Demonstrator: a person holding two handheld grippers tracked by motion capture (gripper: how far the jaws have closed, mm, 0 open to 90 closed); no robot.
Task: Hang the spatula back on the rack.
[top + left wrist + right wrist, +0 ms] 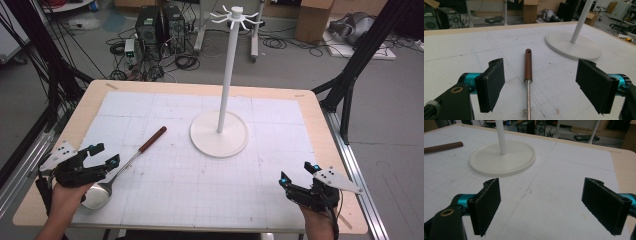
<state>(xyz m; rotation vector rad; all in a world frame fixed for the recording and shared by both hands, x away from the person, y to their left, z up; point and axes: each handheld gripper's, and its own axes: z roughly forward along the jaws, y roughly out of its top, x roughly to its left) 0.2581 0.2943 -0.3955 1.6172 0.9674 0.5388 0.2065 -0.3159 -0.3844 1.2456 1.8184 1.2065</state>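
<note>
On the white worktop (200,180) a ladle (125,165) lies flat; the left claw (540,82), spread, straddles its handle to pinch it. The right claw (541,202) waits spread.

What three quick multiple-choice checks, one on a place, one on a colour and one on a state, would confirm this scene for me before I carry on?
1. Where does the ladle lie?
A. On the round base of the stand
B. On the mat at the table's left side, by the left gripper
C. Hung from a hook

2. What colour is the ladle's handle?
A. Brown
B. Blue
C. White

3. How does the left gripper stand?
A. Shut on the handle
B. Shut, with nothing in it
C. Open, pads apart either side of the shaft

Answers:
1 B: in the high view its bowl rests beside the left gripper, clear of the white stand.
2 A: the left gripper view shows a brown grip on a metal shaft.
3 C: both pads stand well away from the shaft.
</note>
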